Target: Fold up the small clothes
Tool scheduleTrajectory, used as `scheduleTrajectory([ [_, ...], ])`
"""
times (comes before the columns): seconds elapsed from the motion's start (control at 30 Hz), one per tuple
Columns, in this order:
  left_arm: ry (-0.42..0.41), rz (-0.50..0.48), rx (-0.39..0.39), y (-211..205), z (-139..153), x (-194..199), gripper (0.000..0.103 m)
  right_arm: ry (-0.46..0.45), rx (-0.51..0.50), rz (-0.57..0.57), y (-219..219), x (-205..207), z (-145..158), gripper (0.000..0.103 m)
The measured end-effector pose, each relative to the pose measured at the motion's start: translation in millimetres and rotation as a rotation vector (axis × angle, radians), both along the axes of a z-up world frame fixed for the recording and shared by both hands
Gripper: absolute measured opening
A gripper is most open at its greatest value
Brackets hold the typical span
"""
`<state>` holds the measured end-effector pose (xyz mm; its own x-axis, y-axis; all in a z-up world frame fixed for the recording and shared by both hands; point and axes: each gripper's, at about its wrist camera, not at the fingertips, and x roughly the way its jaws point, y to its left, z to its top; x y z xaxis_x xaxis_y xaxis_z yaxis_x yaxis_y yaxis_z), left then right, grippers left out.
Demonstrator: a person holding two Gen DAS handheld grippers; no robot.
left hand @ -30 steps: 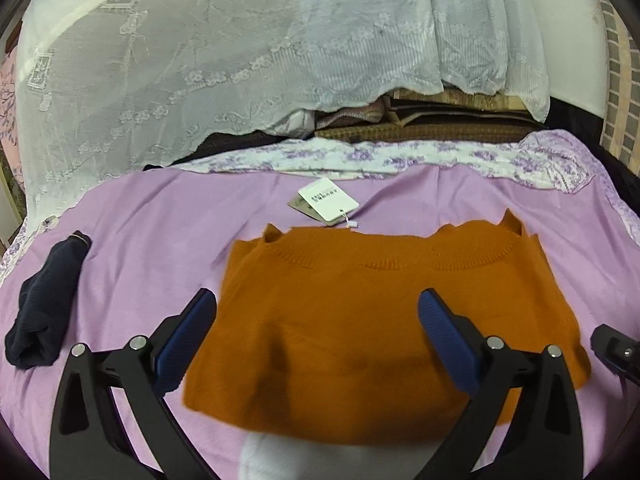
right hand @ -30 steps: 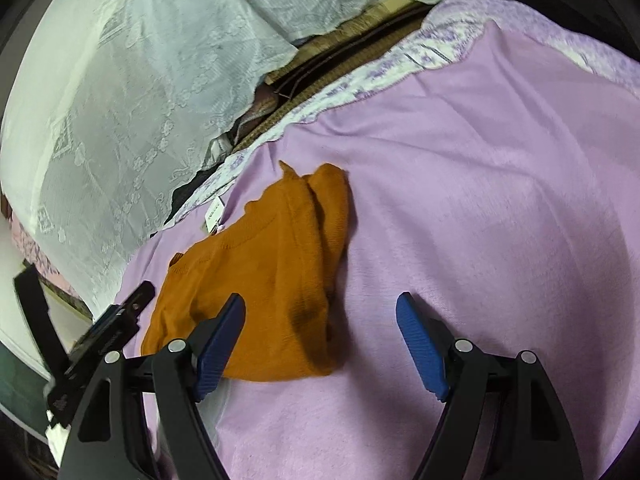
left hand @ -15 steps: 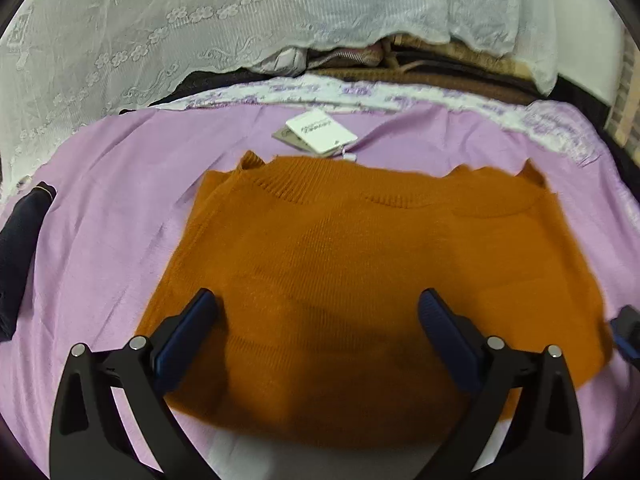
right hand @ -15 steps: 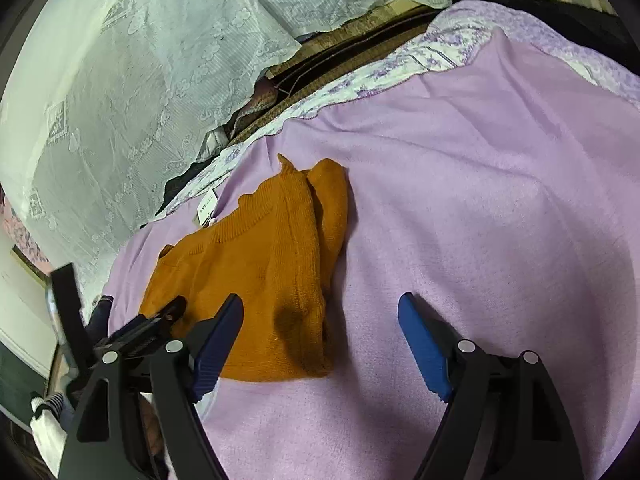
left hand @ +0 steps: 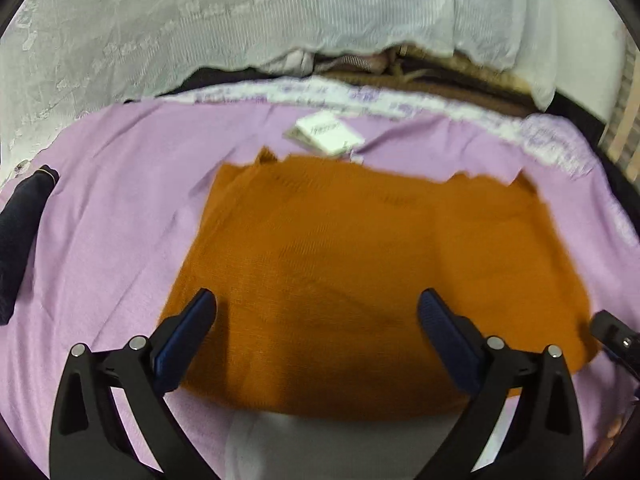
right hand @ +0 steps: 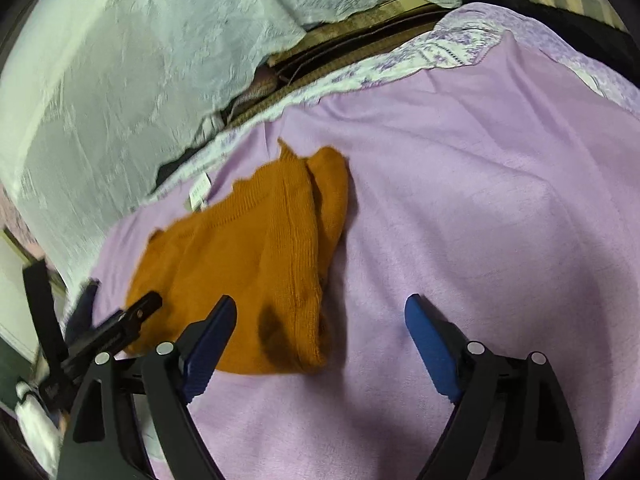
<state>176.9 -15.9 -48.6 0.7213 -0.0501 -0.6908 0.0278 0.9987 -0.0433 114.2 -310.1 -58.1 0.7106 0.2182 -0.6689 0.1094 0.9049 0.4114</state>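
An orange knit top (left hand: 360, 264) lies flat on the purple blanket (left hand: 112, 240), neckline away from me, with a white paper tag (left hand: 326, 136) at its collar. My left gripper (left hand: 316, 300) hovers open over the top's near hem, fingers wide apart and gripping nothing. In the right wrist view the orange top (right hand: 248, 264) shows its right side folded in. My right gripper (right hand: 320, 304) stands over the top's near right corner and bare blanket; its jaws are opening and nothing is pressed between them.
A rolled dark navy garment (left hand: 20, 236) lies at the blanket's left edge. White lace fabric (left hand: 200, 24) hangs behind, above stacked woven mats (left hand: 420, 76). A pale cloth (left hand: 304, 440) shows under the top's near hem. Bare blanket (right hand: 480, 208) spreads to the right of the top.
My left gripper has come down and closer to the orange top, which now fills more of its view. The right gripper's fingers stand slightly wider apart. The top has not moved.
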Motion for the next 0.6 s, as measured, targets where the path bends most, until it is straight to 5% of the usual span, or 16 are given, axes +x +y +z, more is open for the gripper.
scheduleTrajectory([
  [0.2, 0.041, 0.007, -0.064, -8.8, 25.1, 14.2, 0.099, 0.030, 0.200, -0.011, -24.9, 38.1, 15.7, 0.075],
  [0.3, 0.058, 0.023, -0.077, -18.7, 31.4, 24.7, 0.099, 0.041, 0.216, -0.003, -30.5, 64.3, 25.7, 0.075],
  [0.5, 0.081, 0.044, 0.060, -39.4, -18.1, 40.3, 0.099, 0.081, 0.245, 0.002, -41.9, 84.2, -9.7, 0.075],
  [0.6, 0.044, 0.025, 0.069, -44.3, -13.0, 35.2, 0.099, 0.050, 0.240, 0.059, -38.8, 89.4, -9.5, 0.076],
])
